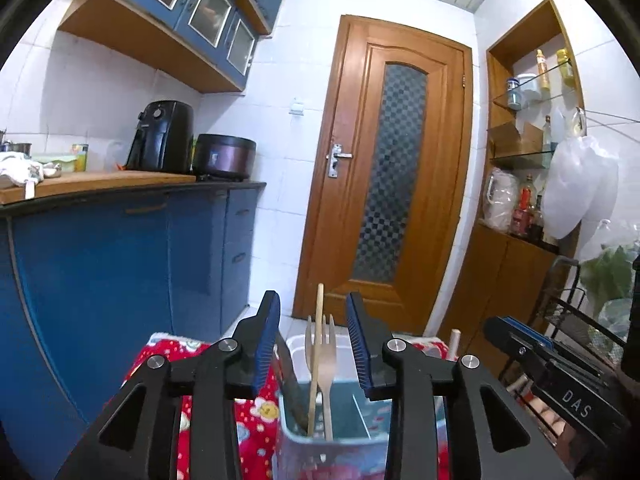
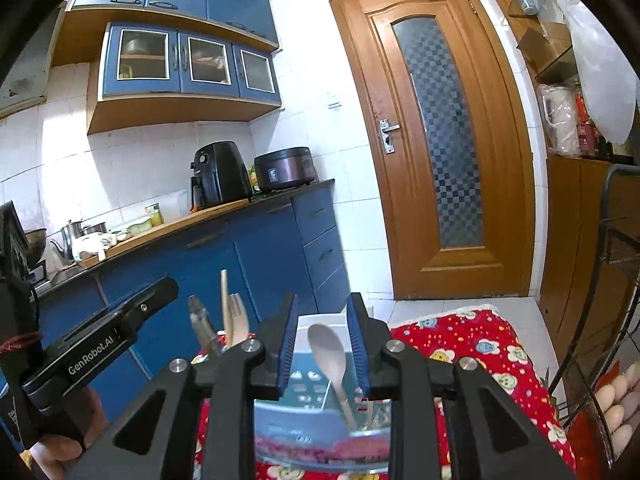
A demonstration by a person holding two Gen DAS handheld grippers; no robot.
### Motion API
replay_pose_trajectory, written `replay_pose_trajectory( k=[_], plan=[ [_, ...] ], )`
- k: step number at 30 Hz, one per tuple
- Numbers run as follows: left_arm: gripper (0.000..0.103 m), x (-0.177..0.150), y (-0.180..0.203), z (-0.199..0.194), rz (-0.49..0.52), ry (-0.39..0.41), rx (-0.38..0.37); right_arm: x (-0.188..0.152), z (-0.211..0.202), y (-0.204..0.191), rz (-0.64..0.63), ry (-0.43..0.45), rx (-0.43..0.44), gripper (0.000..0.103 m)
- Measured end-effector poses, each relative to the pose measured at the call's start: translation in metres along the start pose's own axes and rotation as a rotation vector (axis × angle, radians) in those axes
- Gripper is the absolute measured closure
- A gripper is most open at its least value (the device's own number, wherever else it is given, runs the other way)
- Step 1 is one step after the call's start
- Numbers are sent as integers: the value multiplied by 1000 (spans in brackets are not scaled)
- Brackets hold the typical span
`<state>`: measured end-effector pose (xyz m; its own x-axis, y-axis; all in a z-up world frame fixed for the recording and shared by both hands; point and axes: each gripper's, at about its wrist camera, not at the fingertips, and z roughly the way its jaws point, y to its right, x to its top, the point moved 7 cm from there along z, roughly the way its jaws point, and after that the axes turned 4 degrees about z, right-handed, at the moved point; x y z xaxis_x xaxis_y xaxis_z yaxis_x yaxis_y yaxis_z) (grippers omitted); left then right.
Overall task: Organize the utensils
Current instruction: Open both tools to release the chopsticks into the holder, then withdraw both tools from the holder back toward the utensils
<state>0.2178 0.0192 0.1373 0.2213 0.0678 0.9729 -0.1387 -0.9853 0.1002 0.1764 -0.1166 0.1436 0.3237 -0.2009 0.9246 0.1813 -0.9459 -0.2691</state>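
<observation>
Left tool (image 1: 313, 322): released; its blue-padded fingers (image 1: 266, 344) stand apart on either side of the utensils and touch none of them. It also shows at the left edge of the right wrist view.
Right tool (image 2: 322, 326): released; its fingers stand apart with the spoon between them, clear of both pads. Only its side shows at the right edge of the left wrist view.
Container (image 1: 298, 346): a translucent plastic tub with a white rim, standing on the red cloth directly ahead of both tools. An inner wall appears to split it into compartments.
Fork (image 1: 325, 354): wooden, standing tines up in the container, leaning slightly against its near wall.
Stick (image 1: 318, 344): a thin wooden rod, upright in the container, touching the fork and crossing in front of it; it rises above the fork tines.
Spoon (image 2: 329, 350): wooden, bowl up, tilted, with its handle down inside the container, to the right of the fork.
Cloth (image 2: 480, 344): red with a cartoon print, spread under the container on a low surface.
Cabinets (image 1: 120, 260): blue, to the left of the container, with a black air fryer (image 1: 162, 136) on the surface above them.
Door (image 1: 384, 168): wooden, closed, behind the container.
</observation>
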Motion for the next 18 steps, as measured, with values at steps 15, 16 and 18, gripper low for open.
replay_pose_trajectory(
  k=[15,16,18],
  plan=[
    [68,-21,-4,-59,-45,-141,-53,-38,-53,-15,53,-162,51,75],
    [68,-24,-4,-62,-46,-150,-51,-42,-55,-16,51,-176,54,75],
    [68,-31,-6,-66,-41,-172,-45,-48,-61,-16,41,-197,51,75]
  ],
)
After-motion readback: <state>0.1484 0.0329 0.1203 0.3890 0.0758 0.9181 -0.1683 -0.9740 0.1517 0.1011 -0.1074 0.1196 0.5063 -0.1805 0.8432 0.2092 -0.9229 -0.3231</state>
